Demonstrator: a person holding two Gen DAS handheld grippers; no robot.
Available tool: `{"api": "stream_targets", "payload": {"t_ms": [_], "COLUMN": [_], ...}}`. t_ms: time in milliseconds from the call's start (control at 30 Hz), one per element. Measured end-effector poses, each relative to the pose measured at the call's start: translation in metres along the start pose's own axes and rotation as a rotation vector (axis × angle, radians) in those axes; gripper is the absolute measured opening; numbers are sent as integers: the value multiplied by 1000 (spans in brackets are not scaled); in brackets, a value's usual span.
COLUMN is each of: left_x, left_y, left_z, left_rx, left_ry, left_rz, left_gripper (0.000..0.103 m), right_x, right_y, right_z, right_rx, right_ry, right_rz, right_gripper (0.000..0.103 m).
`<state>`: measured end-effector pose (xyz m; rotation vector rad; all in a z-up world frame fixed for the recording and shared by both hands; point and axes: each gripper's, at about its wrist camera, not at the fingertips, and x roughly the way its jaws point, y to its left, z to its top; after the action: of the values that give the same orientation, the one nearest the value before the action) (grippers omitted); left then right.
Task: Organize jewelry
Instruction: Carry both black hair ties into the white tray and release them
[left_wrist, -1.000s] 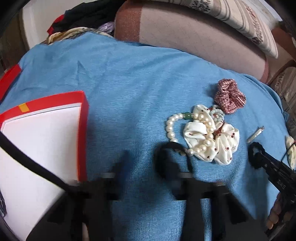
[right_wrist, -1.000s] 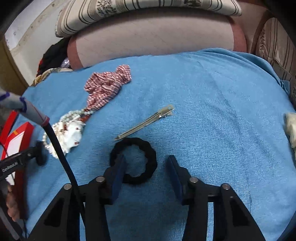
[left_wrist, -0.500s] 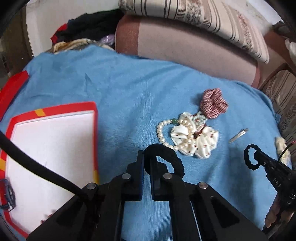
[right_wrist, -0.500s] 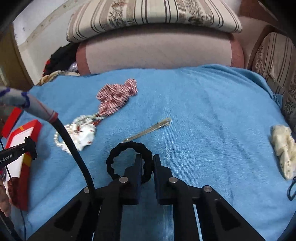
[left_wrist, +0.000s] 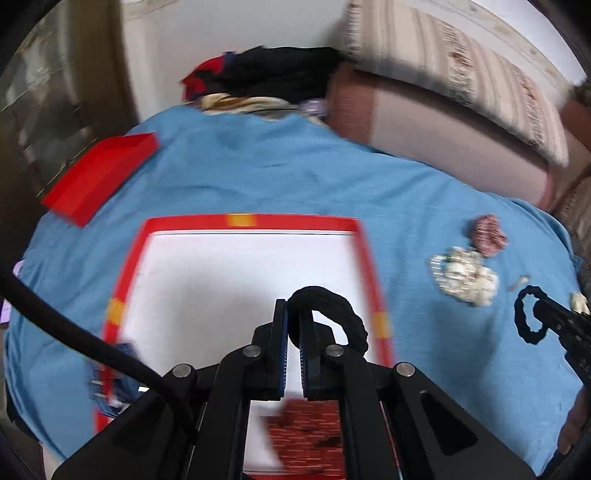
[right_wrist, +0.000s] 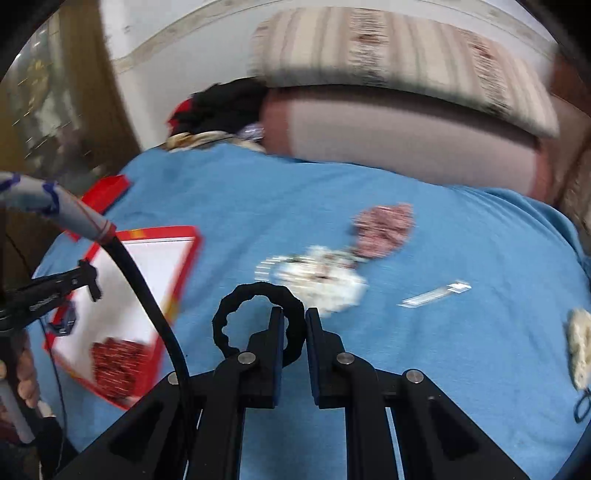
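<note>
Left gripper (left_wrist: 292, 328) clamped on a black hair tie (left_wrist: 334, 308) over the red-rimmed box (left_wrist: 255, 220); right gripper (right_wrist: 294, 328) pinching a black ring (right_wrist: 236, 301); pearls, scrunchies, clip remain at frame right.

I count two black looped hair ties: one smooth fabric tie (left_wrist: 332, 306) in my left claw (left_wrist: 292, 350), one wavy-edged ring (right_wrist: 258, 317) in my right claw (right_wrist: 294, 350). There is one red-rimmed white tray (left_wrist: 251, 220) and one separate red lid (left_wrist: 99, 177). Two red-checked scrunchies show: one (right_wrist: 116, 360) in the tray, one (right_wrist: 384, 229) on the blue cloth. One cream scrunchie with pearl beads (right_wrist: 321, 280), one silver hair clip (right_wrist: 436, 294), one more cream scrunchie (right_wrist: 580, 347).
</note>
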<state>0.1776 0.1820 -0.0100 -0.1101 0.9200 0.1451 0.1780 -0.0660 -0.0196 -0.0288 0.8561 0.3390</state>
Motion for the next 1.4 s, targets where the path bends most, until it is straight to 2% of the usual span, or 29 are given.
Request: {"api": "stream_targets", "payload": {"t_ms": [233,400,533,800,900,933,967,1000,1033,1067,1100,1200,1400], "left_x": [29,56,71,88,89,88,87,85,83,81,79,72,38], "left_y": [70,95,107,121,122,123,123,122,121,120,119,115,95], "left_z": [11,21,29,32,34,33,34,34,34,35,35,35,29], "left_rx": [-57,-75,-91,-127,-140,-144,-149,-153,-157,-159,-159,-154,-110], "left_ry": [35,63,73,92,92,88,81,71,62,55,52,50,-12], "left_rz": [86,116,124,124,120,115,113,114,114,114,110,105,129], "left_gripper": [5,5,5,7,21,33,45,49,54,55,55,55,55], "right_x": [57,108,140,170,172,171,170,169,167,165,162,153,117], "right_y": [88,131,146,143,142,142,141,141,139,138,136,131,119], "right_z": [23,33,35,38,38,38,37,37,37,36,36,36,36], "right_rx": [-66,-119,-122,-105,-115,-119,-120,-121,-120,-117,-112,-101,-102], "right_ry": [69,111,144,175,160,157,155,149,140,135,129,120,67], "right_rz": [110,98,80,60,50,54,55,52,49,50,52,72,83], "right_gripper": [12,13,13,13,14,16,24,29,41,49,50,50,51]}}
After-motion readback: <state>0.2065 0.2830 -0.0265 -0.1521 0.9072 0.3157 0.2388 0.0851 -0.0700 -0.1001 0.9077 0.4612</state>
